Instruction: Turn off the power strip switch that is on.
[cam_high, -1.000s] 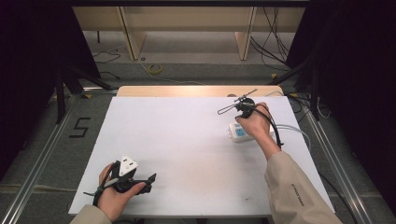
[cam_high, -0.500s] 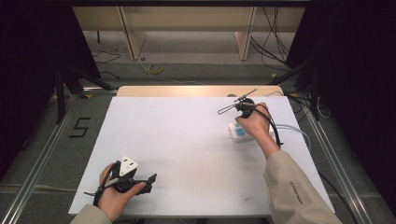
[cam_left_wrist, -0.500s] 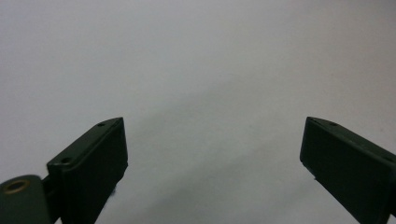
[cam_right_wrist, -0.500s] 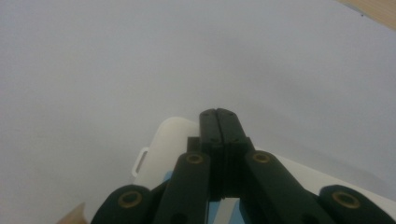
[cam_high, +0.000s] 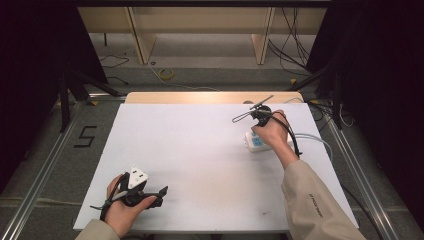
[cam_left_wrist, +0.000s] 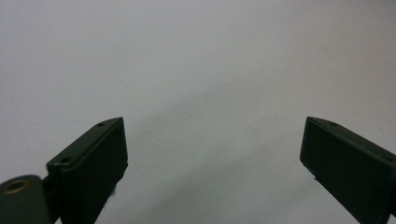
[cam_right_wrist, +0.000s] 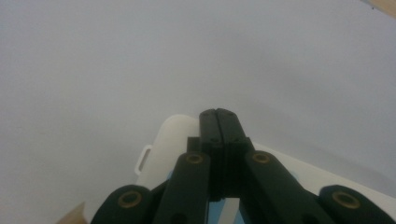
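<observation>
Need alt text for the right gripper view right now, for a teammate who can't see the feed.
The right gripper, its two black jaws pressed together with nothing between them, sits just above the end of a white power strip with blue on its top. The strip lies on a plain white table.

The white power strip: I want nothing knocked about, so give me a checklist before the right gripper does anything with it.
1. Right gripper jaws shut, gripping nothing: ok.
2. Right gripper over the white power strip: ok, though contact cannot be told.
3. Strip lies flat on the white table: ok.
4. Strip's cable free of snags: cannot tell.
5. Left gripper open and empty, far from the strip: ok.
</observation>
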